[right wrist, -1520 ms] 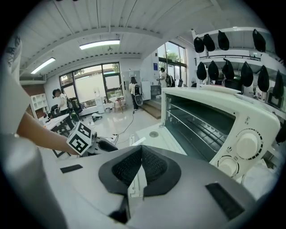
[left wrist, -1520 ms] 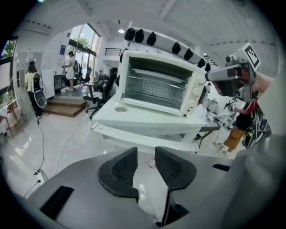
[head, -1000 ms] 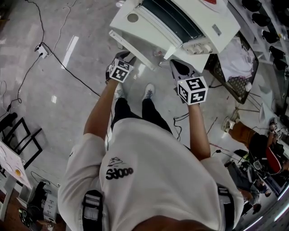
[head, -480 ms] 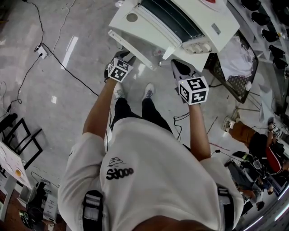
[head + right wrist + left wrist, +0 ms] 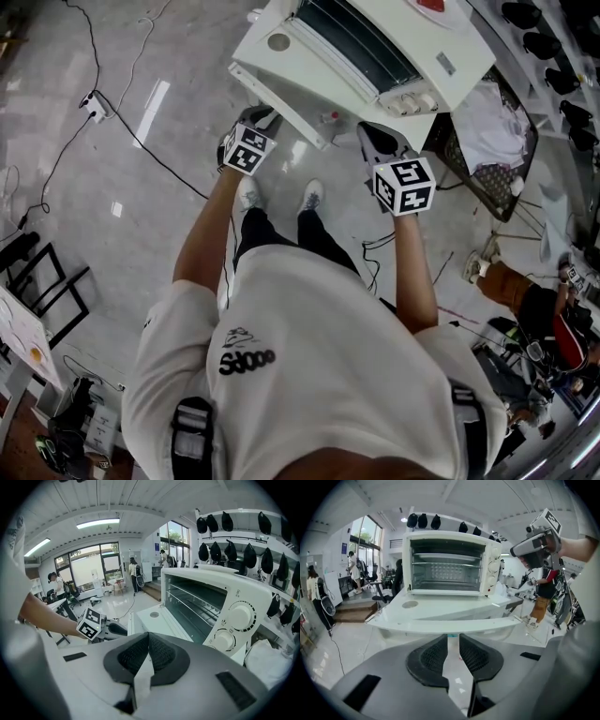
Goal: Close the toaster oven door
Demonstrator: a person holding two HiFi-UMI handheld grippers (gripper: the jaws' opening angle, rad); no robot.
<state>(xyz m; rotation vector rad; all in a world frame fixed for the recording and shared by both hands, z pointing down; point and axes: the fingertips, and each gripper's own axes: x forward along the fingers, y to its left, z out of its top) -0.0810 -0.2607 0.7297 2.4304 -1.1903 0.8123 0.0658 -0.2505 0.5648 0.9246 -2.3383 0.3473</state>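
Oven [image 5: 450,566] faces the person, cavity exposed. Door [image 5: 440,612] lies dropped flat, roughly level. Left gripper [image 5: 453,639] sits just below the door's front edge; its jaws have just been closing, a slim gap remains, and nothing is between them. Right gripper [image 5: 146,637] is clenched and empty, near the knobs [image 5: 239,616].

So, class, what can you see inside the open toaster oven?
Inside the toaster oven a wire rack spans the cavity, with a perforated back wall behind it. No food shows on it. The cavity floor cannot be made out from this low angle.
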